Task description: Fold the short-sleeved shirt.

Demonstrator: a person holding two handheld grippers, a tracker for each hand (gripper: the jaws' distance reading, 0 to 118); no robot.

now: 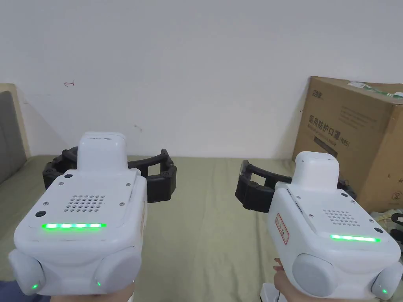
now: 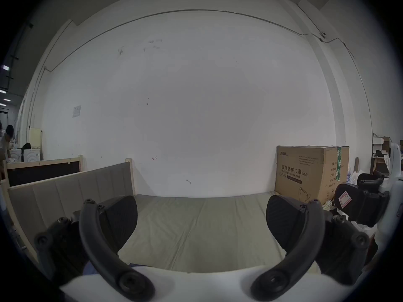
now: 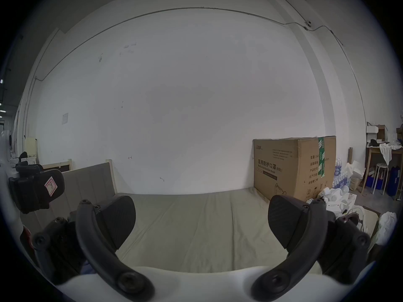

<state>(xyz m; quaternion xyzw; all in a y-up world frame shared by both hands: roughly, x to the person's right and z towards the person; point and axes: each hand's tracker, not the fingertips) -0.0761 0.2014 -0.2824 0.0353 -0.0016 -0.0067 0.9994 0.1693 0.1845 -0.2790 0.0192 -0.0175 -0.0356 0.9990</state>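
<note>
Left gripper (image 1: pixel 110 173) held level, pointing forward, jaws spread wide, nothing between them; right gripper (image 1: pixel 291 185) alongside it, well apart, same pose, jaws wide, empty; right hand (image 1: pixel 285 281) grips its handle from below.

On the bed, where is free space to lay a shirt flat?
The green sheet is bare from the headboard to the cardboard box, up to the wall. Beside the box, the right edge is crowded with white clutter.
</note>
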